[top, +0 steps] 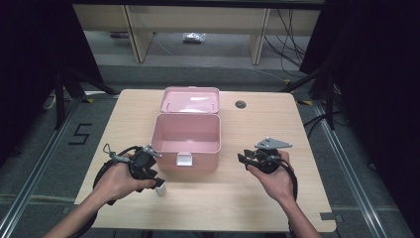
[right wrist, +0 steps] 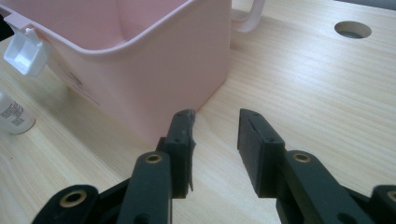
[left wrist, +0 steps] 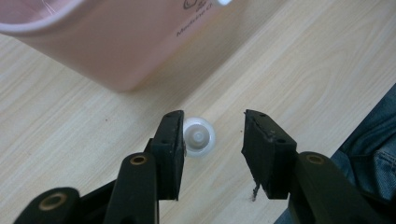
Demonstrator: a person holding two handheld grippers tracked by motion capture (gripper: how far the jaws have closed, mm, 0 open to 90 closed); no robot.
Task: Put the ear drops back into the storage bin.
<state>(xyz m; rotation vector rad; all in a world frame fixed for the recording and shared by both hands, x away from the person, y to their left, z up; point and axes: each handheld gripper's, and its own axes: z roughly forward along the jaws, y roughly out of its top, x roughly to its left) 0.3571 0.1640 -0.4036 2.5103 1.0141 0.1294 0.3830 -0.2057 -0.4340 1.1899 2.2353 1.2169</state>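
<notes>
A small white bottle point(top: 161, 190) stands upright on the wooden table, just in front of the open pink box point(top: 203, 159). My left gripper point(top: 157, 182) points down over it. In the left gripper view the bottle's cap point(left wrist: 200, 136) lies between the jaws of my left gripper point(left wrist: 212, 135), close against the left jaw, with a gap to the right one; the gripper is open. To the right of the box my right gripper point(top: 242, 159) is open, and in its own view the right gripper point(right wrist: 215, 128) has nothing between its fingers. The bottle point(right wrist: 14, 116) stands at the far left there.
The box's lid point(top: 189, 100) lies back behind it, and a white latch point(top: 184, 159) hangs on its front wall. A round cable hole point(top: 240, 104) sits in the tabletop at the back right. The person's jeans point(left wrist: 369, 149) show past the table's near edge.
</notes>
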